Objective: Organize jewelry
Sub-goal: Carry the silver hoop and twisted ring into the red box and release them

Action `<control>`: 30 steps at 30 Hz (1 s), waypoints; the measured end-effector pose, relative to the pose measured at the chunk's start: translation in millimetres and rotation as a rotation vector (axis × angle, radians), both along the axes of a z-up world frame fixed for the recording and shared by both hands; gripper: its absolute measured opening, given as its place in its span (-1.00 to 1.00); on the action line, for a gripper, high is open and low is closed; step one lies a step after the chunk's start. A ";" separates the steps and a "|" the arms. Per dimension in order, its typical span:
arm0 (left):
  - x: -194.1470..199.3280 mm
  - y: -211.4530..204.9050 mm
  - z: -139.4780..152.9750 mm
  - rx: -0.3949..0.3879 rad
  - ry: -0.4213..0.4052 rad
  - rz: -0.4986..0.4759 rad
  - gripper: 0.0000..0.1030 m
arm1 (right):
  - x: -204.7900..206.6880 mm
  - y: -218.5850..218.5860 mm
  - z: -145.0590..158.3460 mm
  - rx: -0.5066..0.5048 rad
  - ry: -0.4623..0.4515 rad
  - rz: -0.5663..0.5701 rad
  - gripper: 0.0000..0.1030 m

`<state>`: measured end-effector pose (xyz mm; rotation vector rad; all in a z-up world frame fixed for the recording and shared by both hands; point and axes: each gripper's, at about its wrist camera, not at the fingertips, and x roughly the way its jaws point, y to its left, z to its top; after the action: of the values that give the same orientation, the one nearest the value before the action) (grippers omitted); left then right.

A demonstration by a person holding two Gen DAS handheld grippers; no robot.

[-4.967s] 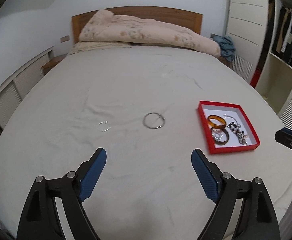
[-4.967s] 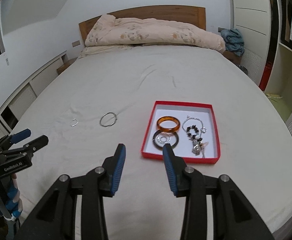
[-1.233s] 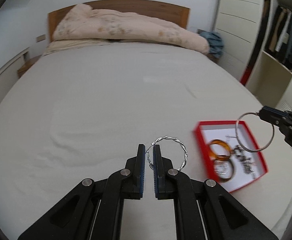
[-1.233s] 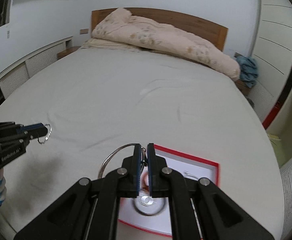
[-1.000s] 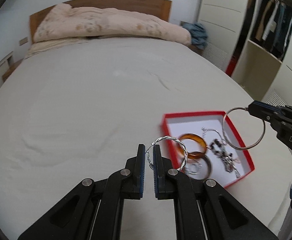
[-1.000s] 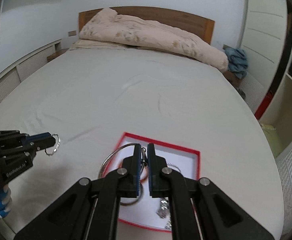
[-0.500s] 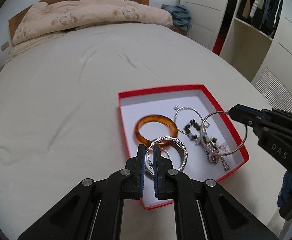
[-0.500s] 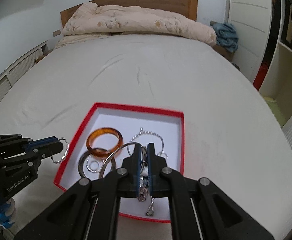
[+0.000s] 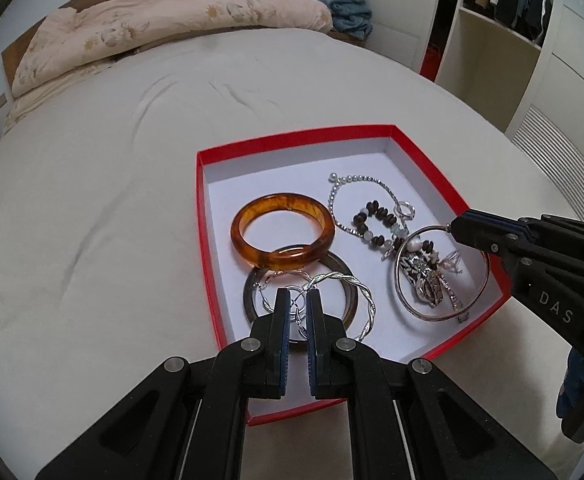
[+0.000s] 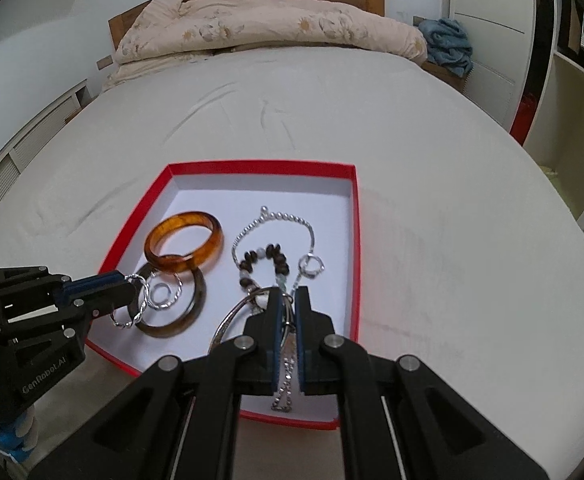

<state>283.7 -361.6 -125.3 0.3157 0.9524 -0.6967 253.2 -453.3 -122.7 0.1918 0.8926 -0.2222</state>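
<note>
Left wrist view: your left gripper [image 9: 298, 304] has its jaws nearly closed, pinching a twisted silver ring [image 9: 362, 294] by its rim; the ring hangs over the near-left part of the red tray [image 9: 202, 216], above a dark bangle [image 9: 350, 280] that lies flat on the white floor. An amber bangle [image 9: 282, 230] lies just behind the dark one, its near edge overlapping it. To the right, a beaded chain [image 9: 366, 220] and a tangle of silver charms [image 9: 428, 280] lie in the tray. Your right gripper [image 9: 458, 228] enters from the right with its tips closed on the far rim of a plain silver hoop [image 9: 416, 304]; the hoop sits low around the charms, whether it touches the floor cannot be told. Right wrist view: your right gripper [image 10: 288, 300] shows its jaws close together on the hoop [image 10: 228, 320], which curves off to the lower left of the pads; a silver chain [image 10: 286, 384] shows in the narrow gap between the fingers. Your left gripper [image 10: 136, 284] reaches in from the left over the tray [image 10: 358, 248] edge, with the twisted ring [image 10: 142, 304] at its tip above the dark bangle [image 10: 196, 300]. The amber bangle [image 10: 212, 246] and beaded chain [image 10: 270, 256] lie farther back. The tray sits on a bed [image 10: 452, 208] with a cream sheet; a folded quilt [image 10: 272, 28] lies at the headboard.
</note>
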 end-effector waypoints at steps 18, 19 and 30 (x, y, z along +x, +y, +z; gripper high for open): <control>2.9 -7.8 -26.0 0.029 0.028 -0.002 -0.86 | -6.6 -4.4 -23.0 0.021 0.041 0.002 -0.91; 2.9 -8.1 -26.6 0.030 0.027 -0.003 -0.86 | -7.1 -4.7 -24.1 0.023 0.044 0.000 -0.90; 4.3 -6.8 -31.0 0.039 0.039 0.011 -0.83 | -13.0 -7.7 -24.2 0.036 0.043 -0.020 -0.87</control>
<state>287.9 -368.4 -156.4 0.3325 1.0054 -0.6771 240.2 -461.0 -146.9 0.2302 0.9378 -0.2292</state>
